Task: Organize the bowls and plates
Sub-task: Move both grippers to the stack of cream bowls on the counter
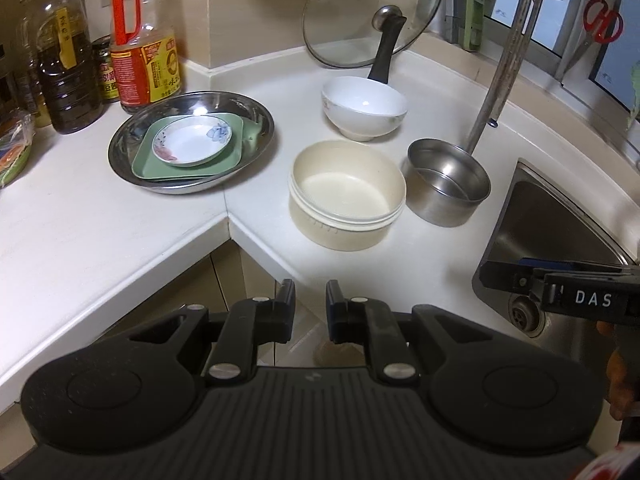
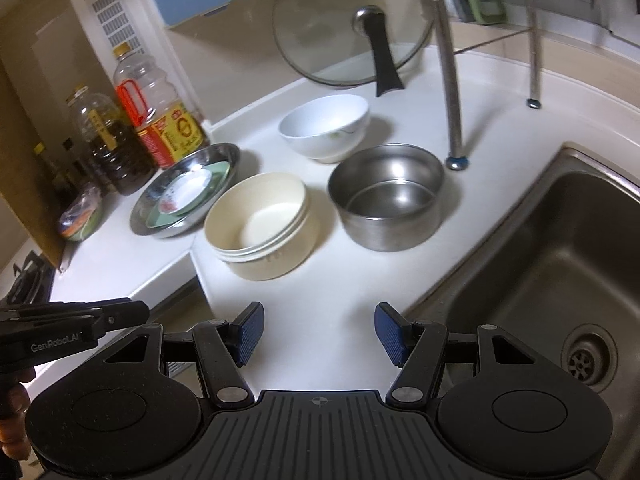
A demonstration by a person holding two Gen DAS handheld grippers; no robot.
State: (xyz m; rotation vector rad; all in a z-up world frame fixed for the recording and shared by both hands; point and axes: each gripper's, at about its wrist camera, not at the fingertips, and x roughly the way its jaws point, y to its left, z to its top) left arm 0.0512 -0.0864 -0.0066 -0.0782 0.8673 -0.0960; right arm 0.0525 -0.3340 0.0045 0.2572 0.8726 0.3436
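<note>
The white desk point(image 1: 120, 216) is smooth and bends around a corner. On it sits a big round tray point(image 1: 191, 143) of shiny metal. Inside the tray lies a flat green plate point(image 1: 160, 168) with rounded corners, and on top of that rests a small white dish point(image 1: 192, 141) with painted flowers. Just beside the tray, to the right, stand cream bowls point(image 1: 346, 193), round and dull, stacked one inside the other. Behind them is a white bowl point(image 1: 364, 107), smooth and glossy, on a little foot. A shiny steel bowl point(image 1: 449, 182) with straight sides stands next to the cream bowls, close to the steel sink point(image 2: 540, 264). A round glass lid point(image 1: 372, 12) with a black handle leans on the wall behind. Tall plastic oil bottles point(image 1: 144, 40) stand at the far left. The left claw point(image 1: 310, 310) hangs over the front edge of the desk, its black fingers drawn nearly together with only a thin gap and nothing between them. The right claw point(image 2: 319, 334) hovers over bare desk near the sink, its ridged blue pads point(image 2: 250, 332) spread wide apart, holding nothing. Both claws are well apart from the bowls and plates.
</note>
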